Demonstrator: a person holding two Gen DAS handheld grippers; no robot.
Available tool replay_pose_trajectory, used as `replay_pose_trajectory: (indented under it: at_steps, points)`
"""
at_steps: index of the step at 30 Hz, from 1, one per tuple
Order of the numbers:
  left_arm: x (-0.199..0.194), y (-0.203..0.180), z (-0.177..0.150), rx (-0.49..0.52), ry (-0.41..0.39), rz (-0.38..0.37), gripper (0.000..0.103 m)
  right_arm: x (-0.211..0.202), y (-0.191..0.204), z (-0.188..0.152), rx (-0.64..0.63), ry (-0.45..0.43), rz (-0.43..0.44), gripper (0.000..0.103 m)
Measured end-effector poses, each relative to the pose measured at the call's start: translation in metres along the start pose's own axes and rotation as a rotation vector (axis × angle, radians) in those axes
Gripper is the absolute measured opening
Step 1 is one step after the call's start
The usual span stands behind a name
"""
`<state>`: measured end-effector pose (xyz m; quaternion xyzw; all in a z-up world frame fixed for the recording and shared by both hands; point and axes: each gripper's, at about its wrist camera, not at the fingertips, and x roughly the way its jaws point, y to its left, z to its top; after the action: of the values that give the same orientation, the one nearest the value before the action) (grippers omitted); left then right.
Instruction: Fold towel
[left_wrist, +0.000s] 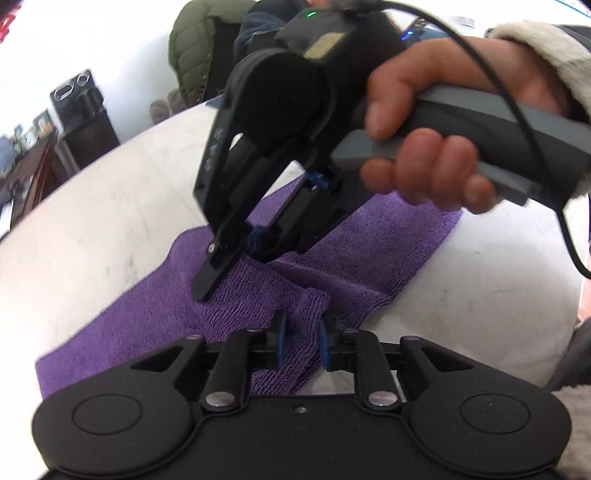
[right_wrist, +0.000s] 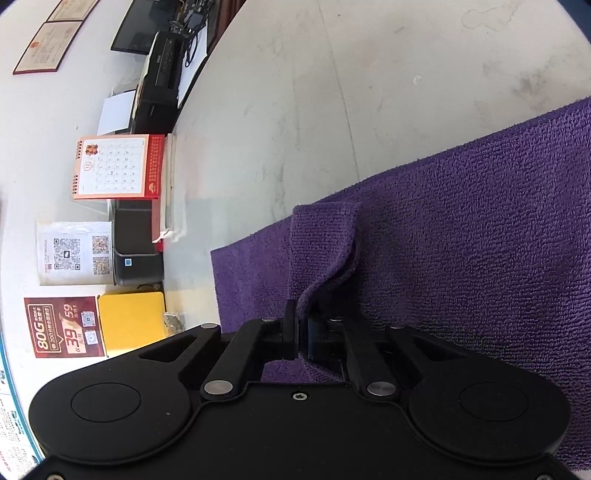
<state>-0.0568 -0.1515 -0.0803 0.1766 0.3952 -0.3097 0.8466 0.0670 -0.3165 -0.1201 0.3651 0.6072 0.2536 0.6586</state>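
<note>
Left wrist view: both grippers' fingers (left_wrist: 325, 341) pinch raised folds of the purple towel (left_wrist: 147, 317).

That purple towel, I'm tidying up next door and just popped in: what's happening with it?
A person is folding the purple towel on a pale table, holding a two-finger gripper in each hand. The left gripper is shut on a bunched bit of the towel's edge. The right gripper is pinching a raised fold of cloth too. The right hand grips its grey handle. Most of the towel lies flat, so the fold is only starting.
</note>
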Motion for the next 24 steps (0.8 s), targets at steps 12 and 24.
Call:
replay_pose_trajectory:
  at_steps: [12,24]
  points:
    - [-0.042,0.055,0.007,-0.308,-0.129,-0.158,0.003,-0.014,0.012,0.001,-0.086,-0.057,0.065,0.003]
    - [-0.075,0.056,0.041,-0.295,-0.237,-0.251,0.003,-0.058,0.021,0.011,-0.112,-0.145,0.134,0.003]
